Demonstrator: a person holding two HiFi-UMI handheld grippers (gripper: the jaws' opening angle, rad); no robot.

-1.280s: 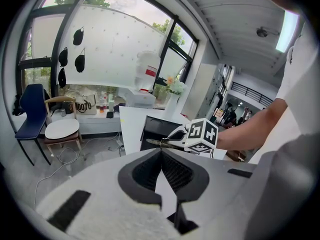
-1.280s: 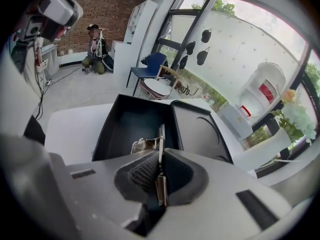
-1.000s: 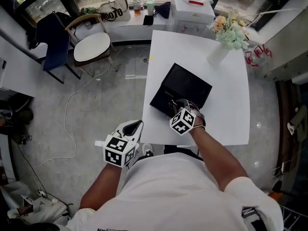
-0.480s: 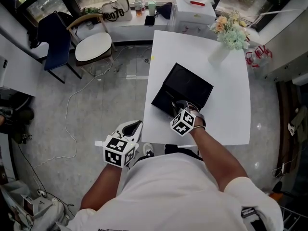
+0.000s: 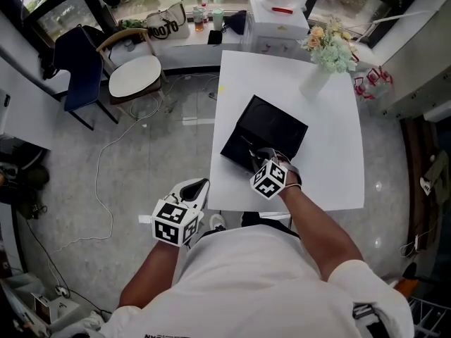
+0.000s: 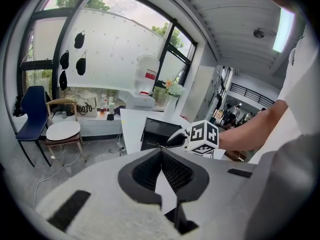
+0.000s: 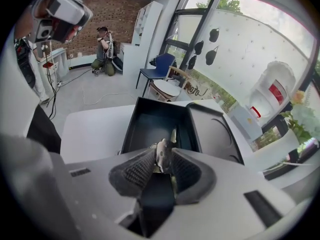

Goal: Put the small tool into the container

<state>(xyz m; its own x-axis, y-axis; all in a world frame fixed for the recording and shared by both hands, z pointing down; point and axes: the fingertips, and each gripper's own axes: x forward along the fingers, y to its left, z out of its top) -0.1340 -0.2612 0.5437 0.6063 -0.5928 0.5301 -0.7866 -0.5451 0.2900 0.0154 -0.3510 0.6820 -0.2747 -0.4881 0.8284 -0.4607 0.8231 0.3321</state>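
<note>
A black container (image 5: 271,122) lies open on the white table, its tray (image 7: 150,121) beside its lid (image 7: 215,129). My right gripper (image 5: 256,158) points down into the tray's near end. Its jaws have just been opening. The small metal tool (image 7: 163,153) still stands between the pads (image 7: 135,171) of this gripper (image 7: 161,155), its tip reaching into the tray; the pads no longer clamp it. My left gripper (image 5: 196,186) hangs off the table's left front edge over the floor. In its own view the left gripper (image 6: 161,152) has its tips together with nothing held, and the container (image 6: 156,130) shows ahead.
The white table (image 5: 331,153) carries a vase of flowers (image 5: 325,48) at its far right corner. A round-seat chair (image 5: 134,69) and a blue chair (image 5: 81,62) stand on the floor to the left, with a cable (image 5: 106,167) trailing there. White boxes (image 5: 278,13) sit beyond the table.
Both grippers stay where they were, the right one at the container's near end. Only the head view has shifted slightly.
</note>
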